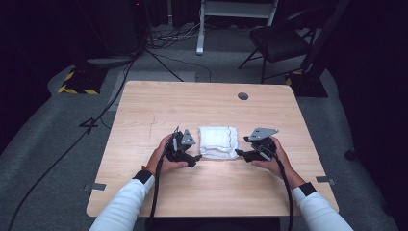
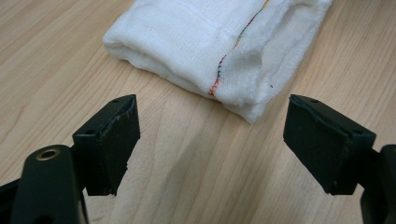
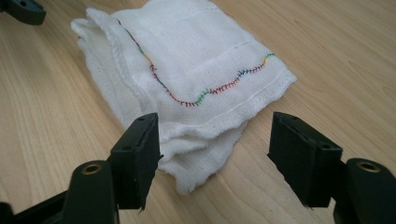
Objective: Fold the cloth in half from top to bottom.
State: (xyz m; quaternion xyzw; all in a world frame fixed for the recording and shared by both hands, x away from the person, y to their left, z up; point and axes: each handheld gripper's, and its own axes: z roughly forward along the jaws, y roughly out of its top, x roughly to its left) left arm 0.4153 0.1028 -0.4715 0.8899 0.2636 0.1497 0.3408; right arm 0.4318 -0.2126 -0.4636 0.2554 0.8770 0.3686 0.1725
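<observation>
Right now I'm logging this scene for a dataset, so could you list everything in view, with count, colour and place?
Folded cloth: one, white with a wavy multicoloured stitched line, at the table's middle, between the two grippers.
Table: one, light wood, centre of the high view.
Grommet: one, grey, in the tabletop near the far edge.
Folding chair: one, black, on the floor beyond the table's far right.
Floor cables: several, black, on the grey floor to the left and behind.
Tape strips: two, grey, at the table's left and right edges.
Left gripper: one, black, left of the cloth, open.
Right gripper: one, black, right of the cloth, open.
Sleeves: two, white.
</observation>
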